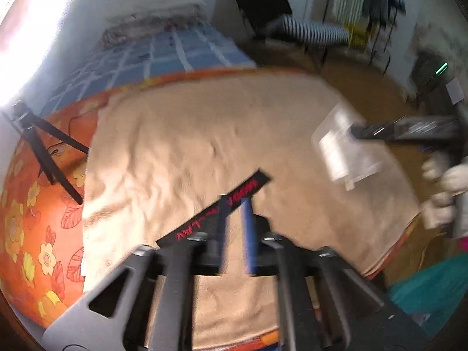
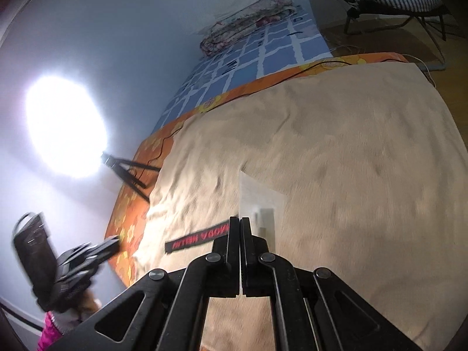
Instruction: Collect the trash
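We are seeing the beige blanket [image 2: 336,152] lying wide and open, giving our grippers room over most of it. A black wrapper [image 1: 216,213] is lying near its front and a clear plastic bag [image 2: 257,199] is hanging over it, while a black tripod [image 1: 44,152] is standing on the orange floral sheet [image 1: 35,219] at its left edge. Folded bedding [image 2: 248,20] is sitting well apart at the far end.

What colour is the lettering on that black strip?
Red, on the black strip; clearest in the right wrist view.

Bed [image 2: 351,146], white wall [image 2: 131,29], wooden floor [image 1: 365,73]
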`<action>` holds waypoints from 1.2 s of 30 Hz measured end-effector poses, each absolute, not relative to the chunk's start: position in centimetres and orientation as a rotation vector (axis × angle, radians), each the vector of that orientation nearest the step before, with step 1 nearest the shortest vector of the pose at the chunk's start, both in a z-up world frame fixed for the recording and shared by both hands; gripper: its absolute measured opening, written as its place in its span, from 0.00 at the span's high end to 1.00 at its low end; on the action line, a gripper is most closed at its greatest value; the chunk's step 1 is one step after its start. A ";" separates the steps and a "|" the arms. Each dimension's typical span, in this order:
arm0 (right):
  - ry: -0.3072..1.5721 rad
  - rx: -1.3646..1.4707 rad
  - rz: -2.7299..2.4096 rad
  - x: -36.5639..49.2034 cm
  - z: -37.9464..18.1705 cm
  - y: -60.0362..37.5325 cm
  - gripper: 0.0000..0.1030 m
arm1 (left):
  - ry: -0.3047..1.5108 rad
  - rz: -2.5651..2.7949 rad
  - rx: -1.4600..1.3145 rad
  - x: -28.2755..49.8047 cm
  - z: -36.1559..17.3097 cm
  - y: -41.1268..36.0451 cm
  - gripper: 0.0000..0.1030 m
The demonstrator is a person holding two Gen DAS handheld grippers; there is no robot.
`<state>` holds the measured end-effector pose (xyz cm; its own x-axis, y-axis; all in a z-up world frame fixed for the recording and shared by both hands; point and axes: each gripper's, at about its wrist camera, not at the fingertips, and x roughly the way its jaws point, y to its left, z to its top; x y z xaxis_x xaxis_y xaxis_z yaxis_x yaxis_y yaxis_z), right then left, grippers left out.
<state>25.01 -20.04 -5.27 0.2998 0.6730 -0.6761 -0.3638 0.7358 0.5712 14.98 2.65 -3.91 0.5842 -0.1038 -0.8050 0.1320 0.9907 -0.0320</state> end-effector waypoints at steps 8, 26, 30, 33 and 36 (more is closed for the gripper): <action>1.059 0.305 0.742 21.7 -4.3 -21.0 1.00 | 1.074 -0.028 0.140 20.6 -11.4 1.8 0.34; 1.073 0.327 0.746 20.4 -4.5 -22.8 1.00 | 1.059 -0.100 0.034 18.0 -10.0 2.6 0.95; 1.077 0.315 0.773 18.5 -4.0 -22.7 1.00 | 1.023 -0.122 -0.017 14.8 -7.2 3.0 0.95; 1.075 0.300 0.803 16.5 -3.5 -22.7 1.00 | 0.999 -0.138 -0.044 11.7 -5.2 2.7 0.95; 1.072 0.280 0.840 14.0 -2.9 -22.7 1.00 | 0.976 -0.157 -0.057 8.7 -4.0 2.3 0.95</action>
<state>14.02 -22.70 -2.93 0.2131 0.7216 -0.6587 -0.4673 0.6674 0.5799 8.68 2.25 -3.95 0.5499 -0.1581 -0.8201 0.1068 0.9872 -0.1187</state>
